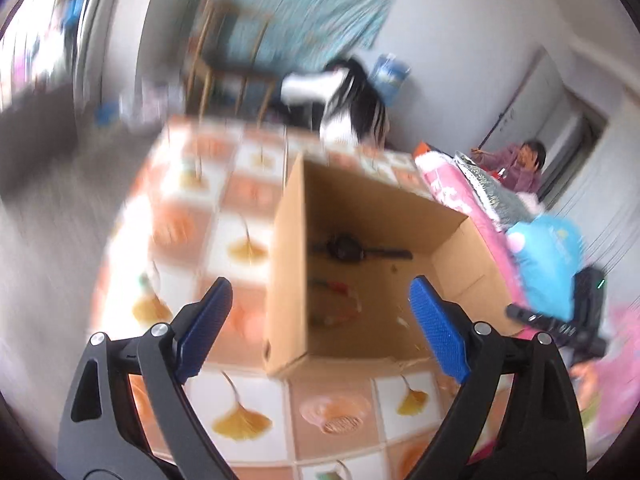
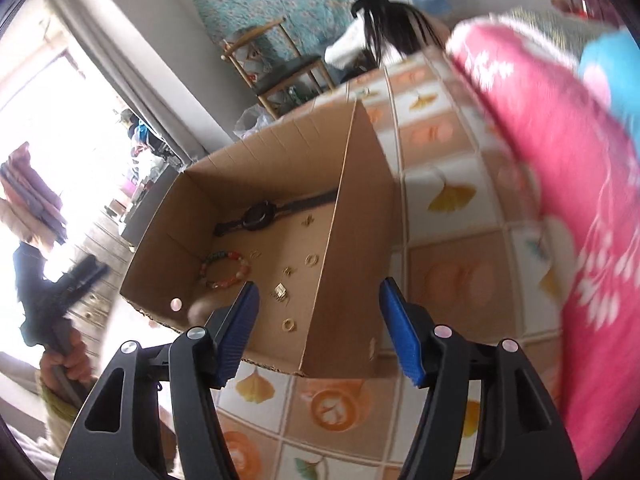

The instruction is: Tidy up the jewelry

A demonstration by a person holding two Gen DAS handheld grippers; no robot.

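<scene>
The cardboard box point(image 2: 352, 248) stands open on the tiled tablecloth point(image 2: 452, 280), and the jewelry lies loose on its floor; both tools hover above it empty, the left gripper point(image 1: 320, 320) spread wide, the right gripper point(image 2: 320, 316) parted about halfway. To do well, lower one tool straight in, clear of the walls, and take a single piece. Counted: one box; one dark watch point(image 2: 260, 216); one beaded bracelet point(image 2: 224, 268); roughly seven small gold pieces point(image 2: 288, 325), blur permitting.
</scene>
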